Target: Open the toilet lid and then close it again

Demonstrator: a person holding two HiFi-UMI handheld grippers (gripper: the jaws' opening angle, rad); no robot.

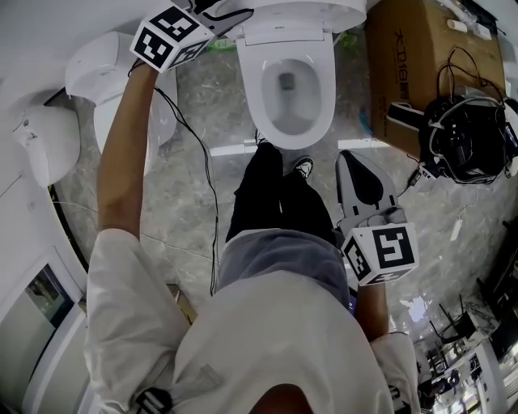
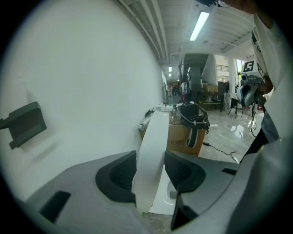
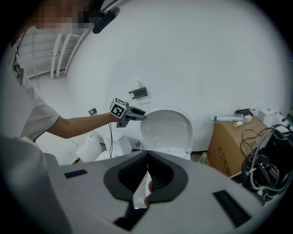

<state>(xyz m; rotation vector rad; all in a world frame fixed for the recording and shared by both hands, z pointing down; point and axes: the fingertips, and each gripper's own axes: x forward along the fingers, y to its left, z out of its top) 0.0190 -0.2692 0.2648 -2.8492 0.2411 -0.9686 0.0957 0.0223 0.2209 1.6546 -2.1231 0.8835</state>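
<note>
**Toilet lid upright, clasped at its edge by one pair of tongs**

The left tongs (image 1: 231, 18) were closed on the rim of the raised lid (image 3: 167, 128). In the left gripper view the lid's white edge filled the gap between the two dark pads (image 2: 114, 176) and met one on each side. The lid stood upright against the white wall (image 3: 219, 55), behind the toilet (image 1: 287, 121). Its seat (image 1: 251, 85) lay flat and the bowl was uncovered. The person's bare left arm (image 1: 121, 154) reached out to that rim, gripping it on the lid's left side as the head view showed it.

The right tongs (image 1: 352, 162) were well apart from the lid, low by the person's right side and pointing toward the toilet. Their jaws were pressed together with nothing between them.

A cardboard box (image 1: 405, 73) sat just beside the toilet on the right, and a second toilet (image 1: 105, 73) on the left.
</note>
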